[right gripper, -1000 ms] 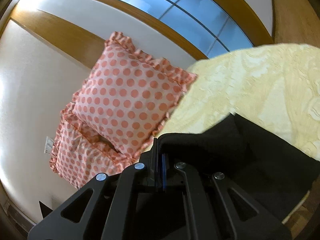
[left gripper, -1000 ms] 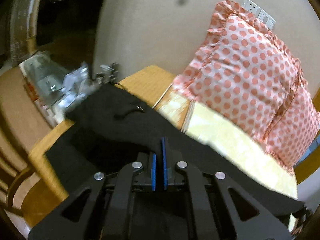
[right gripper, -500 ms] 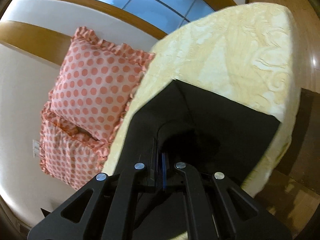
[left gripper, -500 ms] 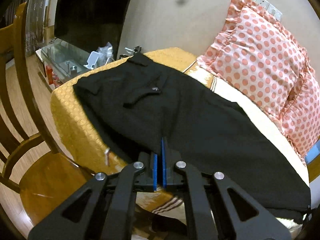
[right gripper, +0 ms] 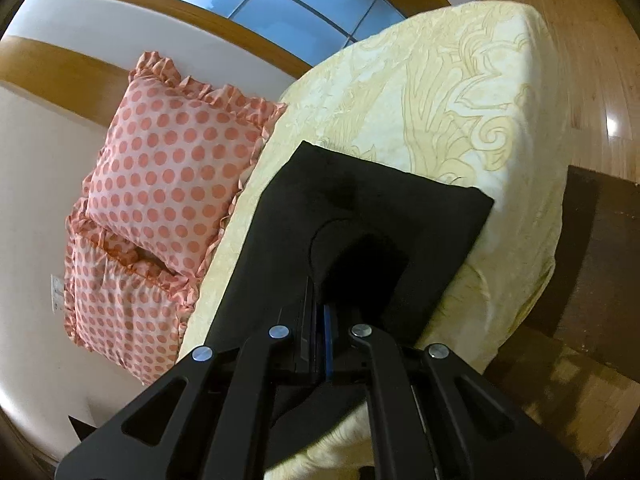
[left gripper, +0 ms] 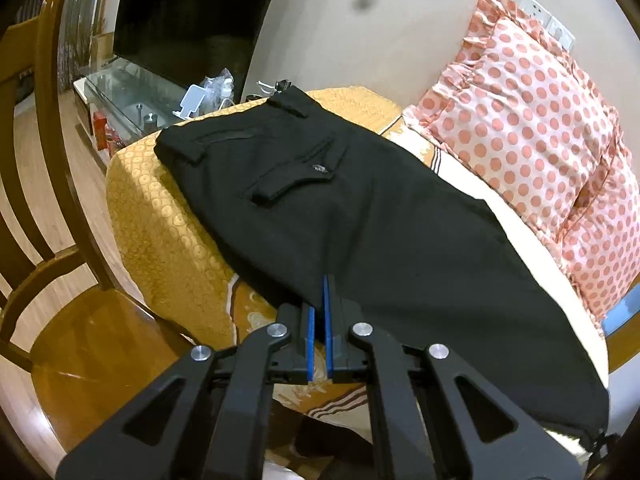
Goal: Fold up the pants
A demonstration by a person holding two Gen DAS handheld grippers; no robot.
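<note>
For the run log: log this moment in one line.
black pants: flat on bed | left gripper: shut on pants edge | right gripper: shut on pants

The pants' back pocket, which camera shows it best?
The left wrist view: the back pocket lies in plain sight near the waistband of the black pants. The right wrist view shows only the pants' leg end, no pocket.

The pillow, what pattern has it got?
Pink with orange-red dots and a frilly edge; clearest in the left wrist view.

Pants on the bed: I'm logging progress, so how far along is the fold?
Done: the black pants lie flat on the bed, legs apparently stacked. In hand: the left gripper and right gripper pinch the near edge. Left: folding them crosswise, waistband to cuffs.
</note>
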